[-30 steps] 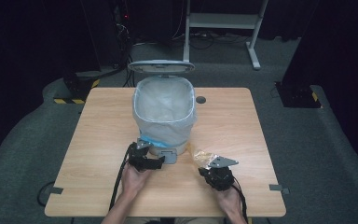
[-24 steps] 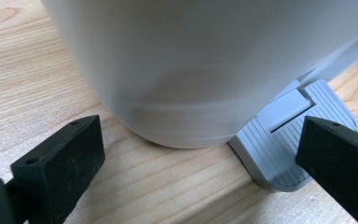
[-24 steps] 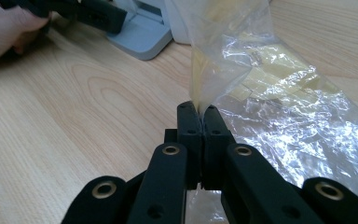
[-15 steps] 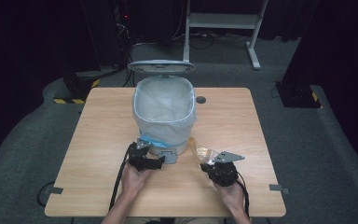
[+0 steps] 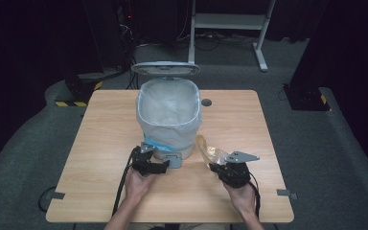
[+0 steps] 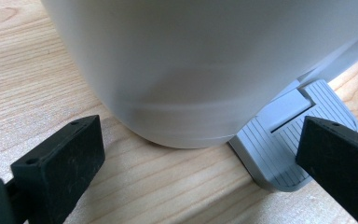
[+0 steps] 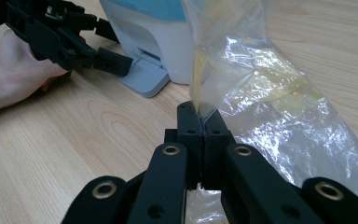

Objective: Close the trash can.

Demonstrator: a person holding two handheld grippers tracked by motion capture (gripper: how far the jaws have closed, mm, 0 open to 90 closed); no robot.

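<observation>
My right gripper (image 7: 199, 122) is clenched on a clear plastic bag (image 7: 261, 93), lifted just beside the white pedal bin (image 5: 168, 115). My left gripper (image 6: 200, 154) stands released, one jaw over the grey pedal (image 6: 289, 144). I read no labels or writing
</observation>
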